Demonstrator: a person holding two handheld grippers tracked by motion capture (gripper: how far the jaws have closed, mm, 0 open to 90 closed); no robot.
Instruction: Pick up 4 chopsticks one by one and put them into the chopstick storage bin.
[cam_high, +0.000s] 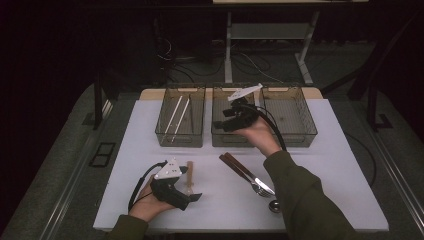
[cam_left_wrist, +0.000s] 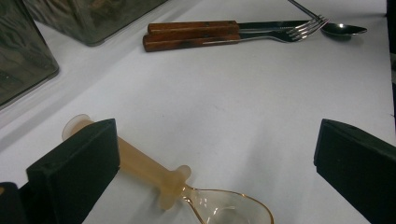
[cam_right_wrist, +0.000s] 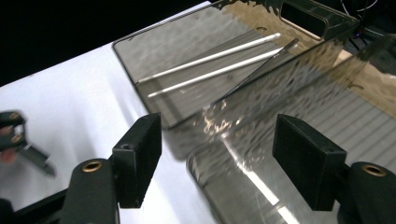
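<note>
1. R gripper (cam_high: 231, 121) hangs over the middle bin (cam_high: 235, 141), jaws apart w/ nothing between them; the right gripper view looks straight through the gap to bin walls, so it's released and empty. Prob over the bin bc that's a drop spot for sorted cutlery
2. L gripper (cam_left_wrist: 210, 163) low on the table (cam_high: 325, 165), jaws spread wide & gripping nothing. Amber-handled clear spoon (cam_left_wrist: 154, 175) lies flat between them: handle runs just past one jaw, bowl toward the cam. Looks lined up to straddle it for a pick, not yet squeezed
3. Spoon sits at front-left of table in high view (cam_high: 189, 175), touching no other utensil, so easy access
4. Left bin (cam_high: 181, 117) holds two pale chopsticks (cam_high: 177, 114) side by side; looks like one utensil type per bin
5. Right bin (cam_high: 292, 117) looks bare, can't tell for sure
6. Wood-handled knife (cam_high: 235, 167) & fork (cam_high: 250, 177) lie parallel, touching, w/ a metal spoon (cam_high: 274, 205) near the tips; bunched front-right beside R forearm, prob awaiting sorting
</note>
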